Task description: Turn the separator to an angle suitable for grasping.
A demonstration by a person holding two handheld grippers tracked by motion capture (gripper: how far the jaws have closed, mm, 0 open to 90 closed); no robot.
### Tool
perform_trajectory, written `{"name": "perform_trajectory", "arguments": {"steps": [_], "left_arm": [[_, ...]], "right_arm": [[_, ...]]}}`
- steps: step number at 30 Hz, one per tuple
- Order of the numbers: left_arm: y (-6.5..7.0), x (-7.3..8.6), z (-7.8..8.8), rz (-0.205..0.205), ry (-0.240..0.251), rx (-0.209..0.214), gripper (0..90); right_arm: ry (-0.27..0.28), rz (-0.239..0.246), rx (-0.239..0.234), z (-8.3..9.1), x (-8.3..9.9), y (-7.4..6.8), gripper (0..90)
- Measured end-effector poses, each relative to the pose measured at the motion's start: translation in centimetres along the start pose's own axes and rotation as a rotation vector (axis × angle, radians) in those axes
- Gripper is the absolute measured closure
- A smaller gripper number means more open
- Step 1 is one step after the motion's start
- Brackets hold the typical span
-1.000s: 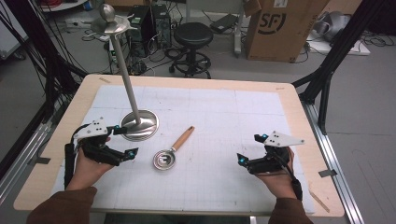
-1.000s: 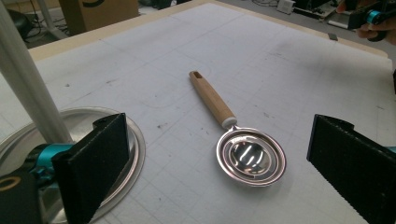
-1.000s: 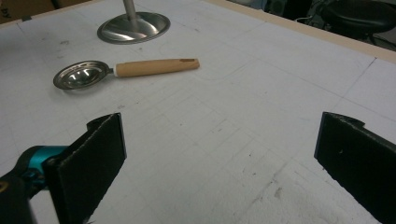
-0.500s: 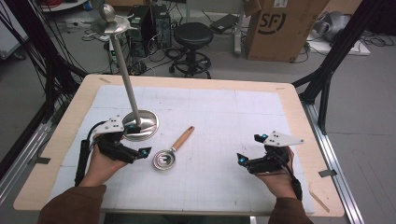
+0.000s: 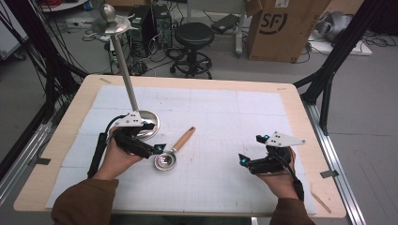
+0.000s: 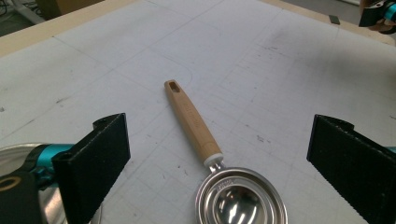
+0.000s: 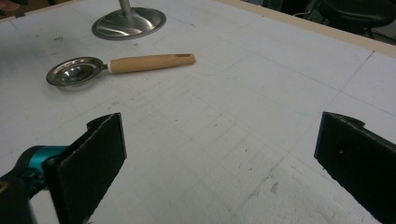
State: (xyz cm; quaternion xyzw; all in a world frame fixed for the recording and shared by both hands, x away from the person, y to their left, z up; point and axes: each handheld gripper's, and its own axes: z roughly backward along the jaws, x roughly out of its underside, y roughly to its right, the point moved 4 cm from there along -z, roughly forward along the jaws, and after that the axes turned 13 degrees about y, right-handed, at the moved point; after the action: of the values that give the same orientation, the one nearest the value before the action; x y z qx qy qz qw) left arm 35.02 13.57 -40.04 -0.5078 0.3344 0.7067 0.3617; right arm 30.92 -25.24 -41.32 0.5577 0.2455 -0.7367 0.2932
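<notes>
- Scoop [image 5: 171, 152] lies flat on the mat [image 5: 225, 117], bowl up, wooden handle pointing away from the person and toward the right; it looks free to be picked up, nothing rests on it.
- Left gripper [image 5: 157, 149] sits low right at the scoop's bowl, jaws wide apart and empty; judged to be lining up for a grab.
- Left gripper view: scoop [image 6: 219, 168] lies between the two black jaws, bowl near the bottom edge, handle running up and left. No finger touches it; left finger [image 6: 95, 163] and right finger [image 6: 350, 163] stand clear on either side.
- The neck where handle meets bowl is roughly centred in the gap, so a close there seems the likely grip.
- Stand [image 5: 141, 124], a round metal base with a tall pole, stands upright just behind the left gripper; its hook top probably is where the scoop goes, a guess.
- Right gripper [image 5: 248, 161] rests on the mat well apart from the scoop, jaws spread, holding nothing; seems parked to keep out of the way.
- Right gripper view: scoop [image 7: 121, 65] far off at upper left, stand [image 7: 128, 21] behind it.
</notes>
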Motion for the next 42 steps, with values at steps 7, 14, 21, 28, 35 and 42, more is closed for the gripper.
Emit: {"name": "perform_trajectory", "arguments": {"steps": [7,14,21,28,35,42], "left_arm": [[-0.2,-0.5,-1.7,0.004,-0.034,-0.007,6.5],[-0.4,-0.6,-2.8,0.006,-0.064,-0.009,9.2],[-0.1,-0.8,-4.3,0.001,-0.097,-0.010,9.3],[-0.2,-0.2,-5.1,-0.007,-0.148,-0.026,11.4],[-0.3,0.4,-5.7,-0.012,-0.183,-0.039,13.1],[-0.5,1.2,-6.4,-0.005,-0.225,-0.038,16.6]], "right_arm": [[0.000,-0.003,0.001,0.0,0.1,0.1,1.0],[-0.006,-0.009,0.001,-0.1,0.3,0.3,1.0],[-0.009,-0.008,0.000,-0.1,0.3,0.3,1.0],[-0.009,-0.011,0.002,-0.1,0.4,0.3,1.0],[-0.013,-0.012,0.002,-0.1,0.5,0.4,1.0],[-0.019,-0.010,0.001,-0.1,0.6,0.3,1.0]]}}
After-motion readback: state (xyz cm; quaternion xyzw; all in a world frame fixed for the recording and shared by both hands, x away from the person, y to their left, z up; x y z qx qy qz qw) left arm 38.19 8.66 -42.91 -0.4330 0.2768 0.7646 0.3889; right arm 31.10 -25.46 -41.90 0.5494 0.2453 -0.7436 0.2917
